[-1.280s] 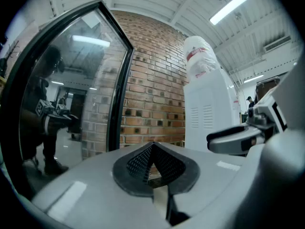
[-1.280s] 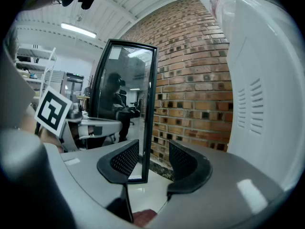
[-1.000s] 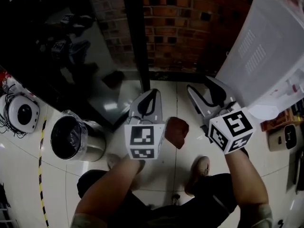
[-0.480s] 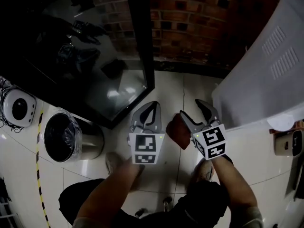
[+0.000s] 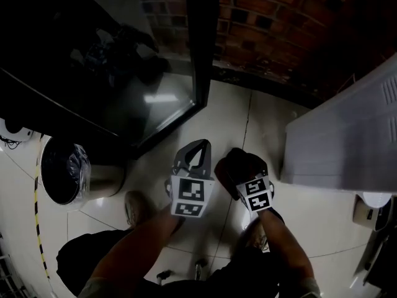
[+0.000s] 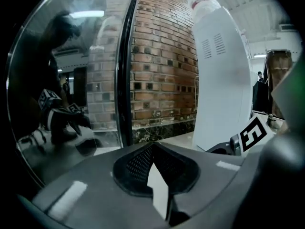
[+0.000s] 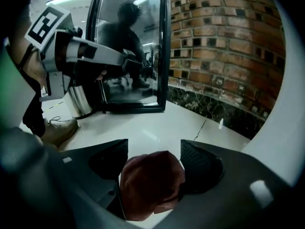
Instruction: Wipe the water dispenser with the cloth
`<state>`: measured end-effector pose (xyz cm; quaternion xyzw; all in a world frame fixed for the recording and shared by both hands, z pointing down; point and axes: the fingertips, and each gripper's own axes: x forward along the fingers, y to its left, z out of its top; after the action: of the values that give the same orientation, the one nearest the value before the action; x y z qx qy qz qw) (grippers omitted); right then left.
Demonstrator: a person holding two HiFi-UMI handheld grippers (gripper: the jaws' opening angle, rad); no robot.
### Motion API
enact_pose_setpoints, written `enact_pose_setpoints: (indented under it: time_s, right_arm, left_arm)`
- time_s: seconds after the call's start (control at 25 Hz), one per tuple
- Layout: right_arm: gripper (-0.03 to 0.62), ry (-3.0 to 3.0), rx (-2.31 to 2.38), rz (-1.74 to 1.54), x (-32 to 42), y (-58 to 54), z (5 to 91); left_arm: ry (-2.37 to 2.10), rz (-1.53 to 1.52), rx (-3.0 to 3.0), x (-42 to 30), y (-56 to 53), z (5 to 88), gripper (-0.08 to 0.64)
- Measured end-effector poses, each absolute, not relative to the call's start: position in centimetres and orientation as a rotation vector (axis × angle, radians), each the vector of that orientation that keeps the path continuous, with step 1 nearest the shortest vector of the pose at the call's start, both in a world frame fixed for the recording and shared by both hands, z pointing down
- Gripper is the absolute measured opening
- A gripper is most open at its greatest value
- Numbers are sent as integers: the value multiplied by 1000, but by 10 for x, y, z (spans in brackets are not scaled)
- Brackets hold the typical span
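A dark red cloth (image 7: 151, 185) lies crumpled on the white tiled floor; the head view shows the cloth (image 5: 226, 177) in front of the person's feet. My right gripper (image 7: 153, 149) is low over it with its jaws spread wide. They have just been opening, and the cloth sits between them with neither pad pressing on it. The head view has this right gripper (image 5: 244, 162) right of centre. Beside it my left gripper (image 5: 201, 144) is shut on nothing, its tips meeting (image 6: 153, 149). The white water dispenser (image 5: 341, 141) stands at the right (image 6: 221, 80).
A steel bin with a liner (image 5: 65, 172) stands at the left. A glass panel in a black frame (image 5: 124, 73) and a brick wall (image 5: 279, 30) lie ahead. The person's shoe (image 5: 133, 207) is beside the left arm. A bottle (image 6: 202, 1) tops the dispenser.
Both grippers have sunk toward the floor. The right one has dropped further and come down over the cloth. The left gripper stays shut.
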<state>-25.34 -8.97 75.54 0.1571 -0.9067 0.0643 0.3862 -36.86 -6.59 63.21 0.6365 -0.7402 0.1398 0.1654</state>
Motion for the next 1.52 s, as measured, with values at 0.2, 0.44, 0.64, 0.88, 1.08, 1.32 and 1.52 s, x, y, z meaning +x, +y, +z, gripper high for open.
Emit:
enact_pose_setpoints:
  time_s: [0.2,0.44,0.64,0.88,1.08,1.32,1.52]
  right_arm:
    - [392,-2149,399,219,-237,-91,823]
    - [392,-1993,383,262,-221,-88,876]
    - [136,-1967,387,288,-224,-90,878]
    - [104,-1967,463,329,-213,-89,835]
    - [104,-2163,644,230,-220,-130,712]
    - [104,-2384,731,-19,-242,-126,537]
    - [103,-2394,854,-211,-221,-128,435]
  left_arm:
    - [-2035,454,1846,-364,-68,648,0]
    - [-2030,453,1853,-375,-74,645,0]
    - [-2044,453,1837,-385,-76,638,0]
    - [-2083,428,1894,-380,-90,592,0]
    - [-2136,426,2065,-364,-115,506,0]
    - [-2189,264,2094,-364,-91,402,0]
    - [-2161,122,2164,-339,-93,350,0]
